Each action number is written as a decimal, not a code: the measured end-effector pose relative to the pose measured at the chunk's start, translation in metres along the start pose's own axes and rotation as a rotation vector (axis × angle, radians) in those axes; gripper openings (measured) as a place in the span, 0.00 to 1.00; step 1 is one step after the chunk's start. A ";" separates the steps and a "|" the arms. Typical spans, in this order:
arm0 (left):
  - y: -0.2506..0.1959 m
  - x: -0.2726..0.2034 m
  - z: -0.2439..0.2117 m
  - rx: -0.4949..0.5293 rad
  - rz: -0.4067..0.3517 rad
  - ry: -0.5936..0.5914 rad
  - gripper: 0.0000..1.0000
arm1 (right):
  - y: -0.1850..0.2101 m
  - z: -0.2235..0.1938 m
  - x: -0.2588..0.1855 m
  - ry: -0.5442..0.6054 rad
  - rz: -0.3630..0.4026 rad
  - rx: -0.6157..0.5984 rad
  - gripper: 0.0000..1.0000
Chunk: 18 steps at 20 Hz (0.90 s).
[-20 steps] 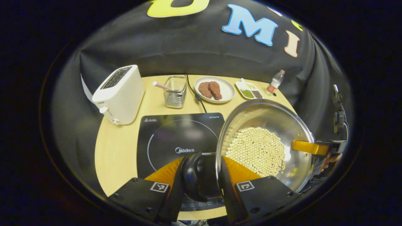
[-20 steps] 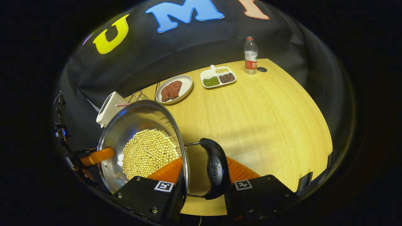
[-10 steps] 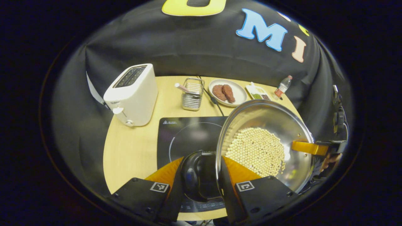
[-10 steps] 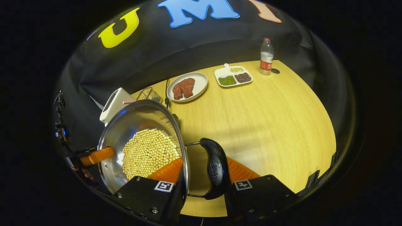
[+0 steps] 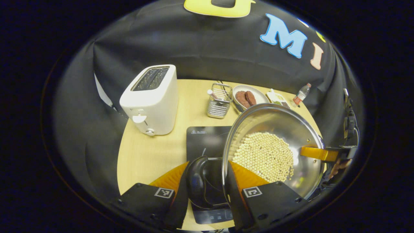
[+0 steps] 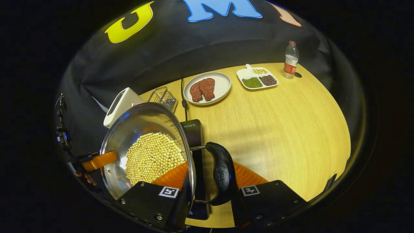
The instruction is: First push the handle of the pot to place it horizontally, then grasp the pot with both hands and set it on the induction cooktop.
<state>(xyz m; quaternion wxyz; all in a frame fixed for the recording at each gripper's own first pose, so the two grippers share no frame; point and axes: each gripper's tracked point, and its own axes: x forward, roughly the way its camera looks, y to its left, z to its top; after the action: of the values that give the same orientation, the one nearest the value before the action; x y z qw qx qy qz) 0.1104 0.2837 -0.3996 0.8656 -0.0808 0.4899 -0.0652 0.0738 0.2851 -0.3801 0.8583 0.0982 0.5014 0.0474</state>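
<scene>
A steel pot [image 5: 275, 129] of beans is held above the surface [image 6: 275, 116], over the cooktop's [image 5: 207, 140] right part. Each gripper, left [image 5: 207, 181] and right [image 6: 207, 181], has its fingers closed on a pot handle.

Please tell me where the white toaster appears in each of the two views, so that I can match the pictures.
Left gripper view: the toaster stands large at left of centre, on the table's far left part, left of the wire basket.
Right gripper view: the toaster is small at the left, partly hidden behind the pot rim.
Shared landmark: the wire basket, between the toaster and the plate of meat.
</scene>
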 end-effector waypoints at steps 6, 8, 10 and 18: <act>0.022 0.019 0.003 -0.008 0.000 0.014 0.63 | 0.015 0.002 0.023 0.019 -0.007 0.008 0.55; 0.026 0.026 0.000 -0.010 0.001 0.026 0.60 | 0.017 0.000 0.032 0.035 -0.009 0.013 0.55; 0.029 0.032 -0.004 -0.010 -0.002 0.034 0.60 | 0.016 -0.003 0.035 0.044 -0.016 0.008 0.55; 0.039 0.054 -0.012 -0.028 -0.009 0.044 0.60 | 0.017 -0.010 0.054 0.061 -0.028 0.006 0.55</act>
<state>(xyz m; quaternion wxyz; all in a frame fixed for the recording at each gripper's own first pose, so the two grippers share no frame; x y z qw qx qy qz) 0.1285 0.3107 -0.4587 0.8532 -0.0937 0.5091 -0.0640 0.0924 0.3128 -0.4271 0.8428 0.0922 0.5290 0.0370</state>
